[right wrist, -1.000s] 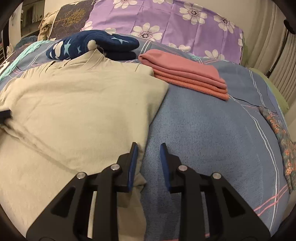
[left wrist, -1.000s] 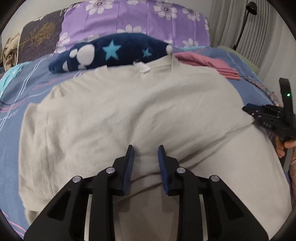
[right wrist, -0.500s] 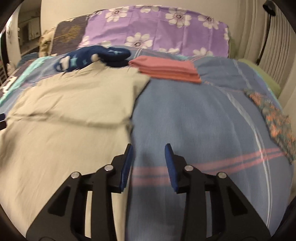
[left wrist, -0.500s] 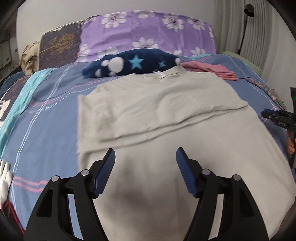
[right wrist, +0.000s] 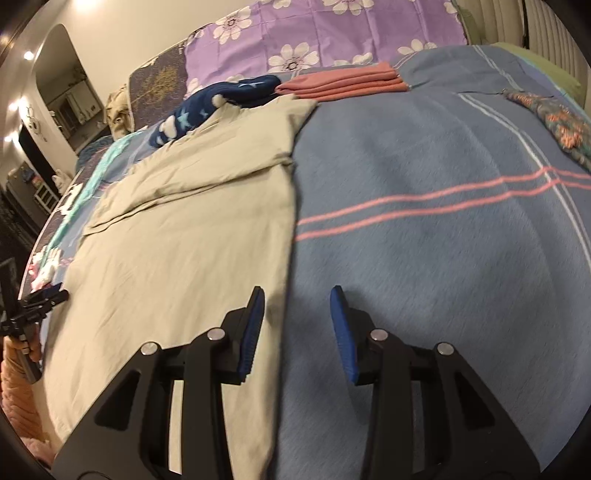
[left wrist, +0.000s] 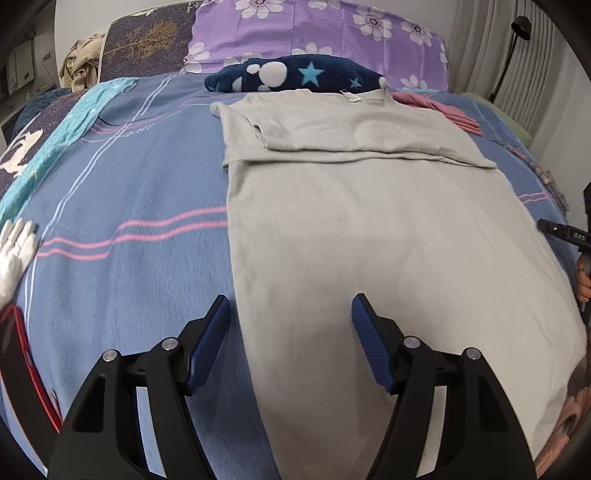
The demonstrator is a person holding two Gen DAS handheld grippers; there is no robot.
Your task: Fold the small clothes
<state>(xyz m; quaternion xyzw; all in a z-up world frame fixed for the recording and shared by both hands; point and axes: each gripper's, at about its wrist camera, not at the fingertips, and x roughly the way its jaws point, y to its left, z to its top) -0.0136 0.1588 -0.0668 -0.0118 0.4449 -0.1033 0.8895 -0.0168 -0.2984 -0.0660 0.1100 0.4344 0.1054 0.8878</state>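
The left gripper [left wrist: 290,330] fingers stand wide apart over the beige shirt [left wrist: 369,229], clamping nothing. The right gripper [right wrist: 297,325] fingers stand apart, empty. The shirt's small white neck label [left wrist: 351,97] is unreadable.

A pale beige cotton T-shirt [left wrist: 369,229] is lying flat on the bed — its sleeves folded in, collar end farthest away.

place: home bedroom | signs: bed [left wrist: 122,177], floral pillow [left wrist: 325,33], curtains [left wrist: 546,55]

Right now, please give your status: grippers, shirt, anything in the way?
Left gripper open over the shirt's left edge, right gripper open at the right edge. Sleeves folded in. Nothing blocking.
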